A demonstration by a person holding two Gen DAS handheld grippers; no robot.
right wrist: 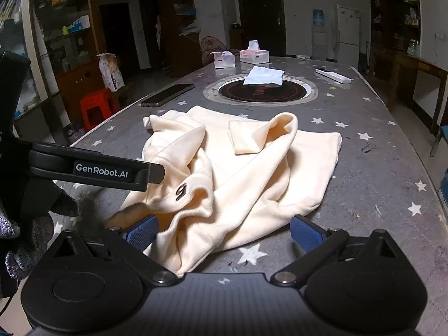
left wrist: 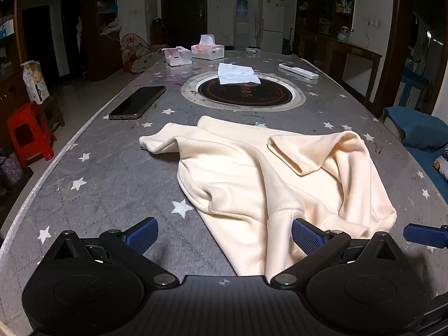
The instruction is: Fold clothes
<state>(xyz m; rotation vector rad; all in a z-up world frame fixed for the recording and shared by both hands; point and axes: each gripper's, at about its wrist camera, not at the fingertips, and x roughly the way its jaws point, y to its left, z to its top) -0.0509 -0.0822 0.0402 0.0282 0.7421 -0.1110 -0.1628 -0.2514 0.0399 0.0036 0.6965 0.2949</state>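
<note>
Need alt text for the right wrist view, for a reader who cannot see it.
A crumpled cream garment lies on a grey star-patterned table, with the open right tool low at its near edge, gripping nothing. The left tool reaches in from the left; a phone lies beyond.

Phone (left wrist: 137, 102), tissue boxes (left wrist: 207, 51), remote (left wrist: 298, 71)

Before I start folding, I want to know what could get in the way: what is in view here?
garment: one, cream, crumpled at table's near end
table: one, grey with white stars
phone: one, dark, beyond the garment, left
hotplate: one, round, black, table centre
white cloth: one, on hotplate
tissue boxes: two, far end
remote: one, white, far right
red stool: one, on floor, left
left tongs: open
right tongs: open
</note>
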